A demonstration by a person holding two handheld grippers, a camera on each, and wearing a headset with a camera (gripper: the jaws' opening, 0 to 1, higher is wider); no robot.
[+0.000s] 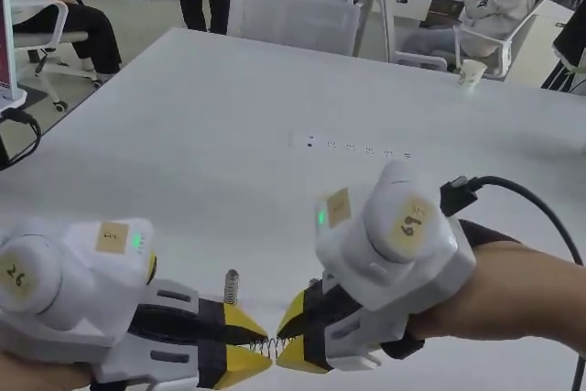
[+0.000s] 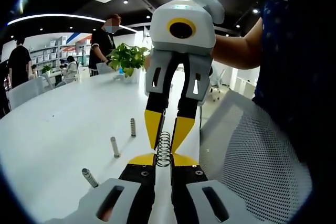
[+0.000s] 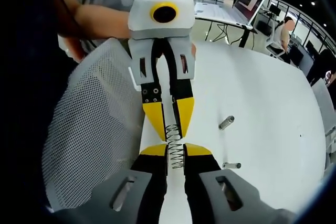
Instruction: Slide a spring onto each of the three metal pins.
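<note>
A spring (image 2: 164, 149) is clamped at one end by the closed left tongs (image 2: 164, 161) and at the other by the closed right tongs (image 3: 176, 156), held tip to tip over the table (image 2: 63, 129); three metal pins (image 2: 114, 146) are seen standing nearby.

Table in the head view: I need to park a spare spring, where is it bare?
Bare: the broad table stretch between the pin and the row of small parts, and left of that row. Crowded: the near edge, where left gripper and right gripper hold the spring.
</note>
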